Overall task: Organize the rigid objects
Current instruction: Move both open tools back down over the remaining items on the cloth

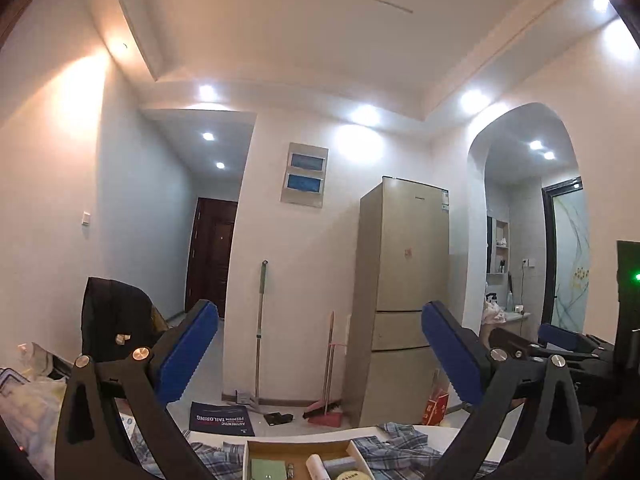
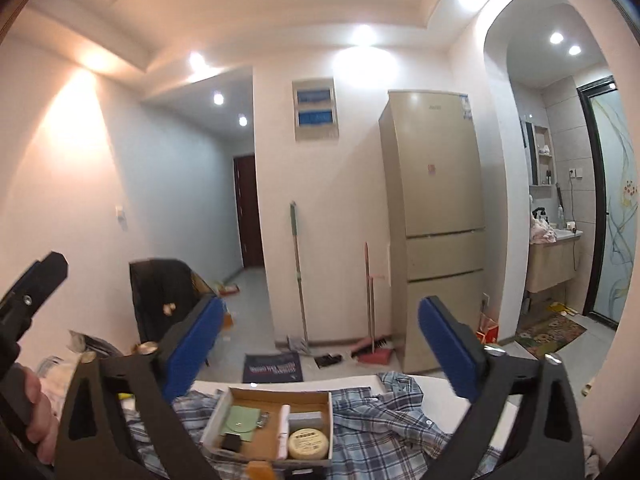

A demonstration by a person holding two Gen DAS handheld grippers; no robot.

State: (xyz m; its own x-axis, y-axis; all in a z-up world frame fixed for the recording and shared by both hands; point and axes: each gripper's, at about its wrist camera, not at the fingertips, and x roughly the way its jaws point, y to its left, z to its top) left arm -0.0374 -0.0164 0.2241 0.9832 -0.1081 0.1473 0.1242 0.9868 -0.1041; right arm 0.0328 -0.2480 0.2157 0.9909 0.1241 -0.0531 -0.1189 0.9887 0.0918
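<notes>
An open cardboard box [image 2: 224, 412] sits on a plaid shirt [image 2: 380, 428] on the white table. It holds a green pouch [image 2: 240, 420], a small black block [image 2: 231, 442], a white tube [image 2: 284, 428], a grey bar [image 2: 306, 420] and a round cream tin [image 2: 309, 444]. My right gripper [image 2: 320, 344] is open and empty, raised above and behind the box. My left gripper [image 1: 320, 360] is open and empty, held high; the box [image 1: 256, 450] shows at the bottom edge between its fingers. The right gripper also shows in the left wrist view [image 1: 560, 344].
A beige fridge [image 2: 436, 220] stands by the far wall, with a mop [image 2: 298, 272] and a broom and dustpan [image 2: 372, 344] beside it. A dark chair [image 2: 160, 296] stands left. An arched doorway [image 2: 560, 200] opens on the right.
</notes>
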